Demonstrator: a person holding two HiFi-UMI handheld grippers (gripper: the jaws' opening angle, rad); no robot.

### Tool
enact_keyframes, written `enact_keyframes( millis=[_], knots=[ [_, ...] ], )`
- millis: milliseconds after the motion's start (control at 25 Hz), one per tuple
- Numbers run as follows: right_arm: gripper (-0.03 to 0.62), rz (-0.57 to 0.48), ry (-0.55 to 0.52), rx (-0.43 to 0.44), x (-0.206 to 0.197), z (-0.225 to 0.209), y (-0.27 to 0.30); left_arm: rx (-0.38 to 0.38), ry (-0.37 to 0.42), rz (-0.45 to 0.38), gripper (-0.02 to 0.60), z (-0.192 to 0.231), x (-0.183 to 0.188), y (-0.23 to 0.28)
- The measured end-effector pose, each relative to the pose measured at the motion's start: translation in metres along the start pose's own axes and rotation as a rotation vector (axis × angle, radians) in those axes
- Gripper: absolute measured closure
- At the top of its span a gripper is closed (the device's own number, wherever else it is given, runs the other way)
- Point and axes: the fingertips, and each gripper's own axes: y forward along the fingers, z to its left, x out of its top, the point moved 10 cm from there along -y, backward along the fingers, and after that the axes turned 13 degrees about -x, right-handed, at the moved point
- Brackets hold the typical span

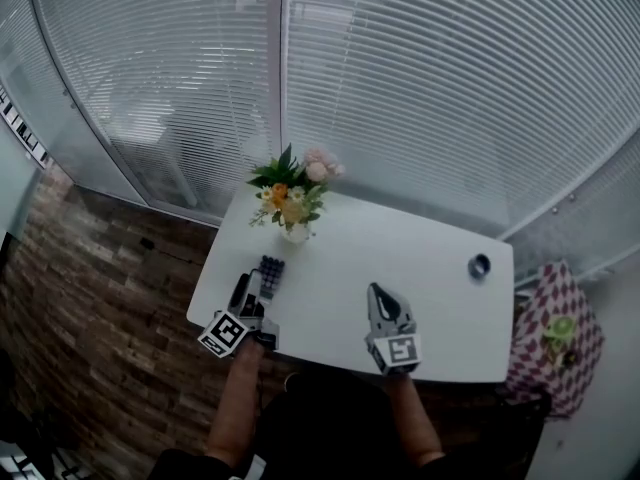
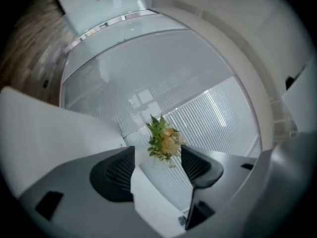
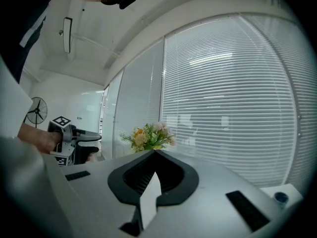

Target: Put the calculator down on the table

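White table [image 1: 430,268] holds flowers [image 1: 290,193], calculator [image 1: 271,276], perhaps a cup [image 1: 479,266].

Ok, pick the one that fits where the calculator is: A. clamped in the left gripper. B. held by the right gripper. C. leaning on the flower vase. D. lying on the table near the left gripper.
D: the calculator lies flat on the white table, just beyond the left gripper, whose jaws stand apart and empty.
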Motion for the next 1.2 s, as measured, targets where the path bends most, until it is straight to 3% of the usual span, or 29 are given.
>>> enact_keyframes(
  millis=[80, 400, 480, 560, 1040, 1120, 1200],
  knots=[
    [0.588, 0.001, -0.002, -0.002, 0.000, 0.000, 0.000, -0.003, 0.145, 0.057, 0.310, -0.008, 0.002, 0.000],
    [0.588, 0.003, 0.000, -0.005, 0.002, 0.003, 0.003, 0.022, 0.867, 0.336, 0.310, -0.062, 0.010, 0.004],
    [0.588, -0.002, -0.007, -0.003, 0.001, 0.003, 0.003, 0.024, 1.012, 0.401, 0.310, -0.069, 0.008, 0.003],
    [0.588, -0.008, -0.012, 0.000, 0.001, 0.004, 0.004, 0.026, 1.105, 0.431, 0.310, -0.075, 0.006, 0.002],
    [0.588, -0.007, -0.016, 0.008, 0.002, 0.011, 0.008, 0.018, 1.097, 0.331, 0.327, -0.086, 0.011, -0.010],
    [0.588, -0.004, -0.011, 0.006, 0.002, 0.012, 0.007, 0.021, 1.104, 0.304, 0.476, -0.087, 0.012, -0.014],
    [0.588, -0.003, -0.008, 0.002, 0.003, 0.012, 0.006, 0.019, 1.104, 0.279, 0.544, -0.090, 0.013, -0.017]
  ],
)
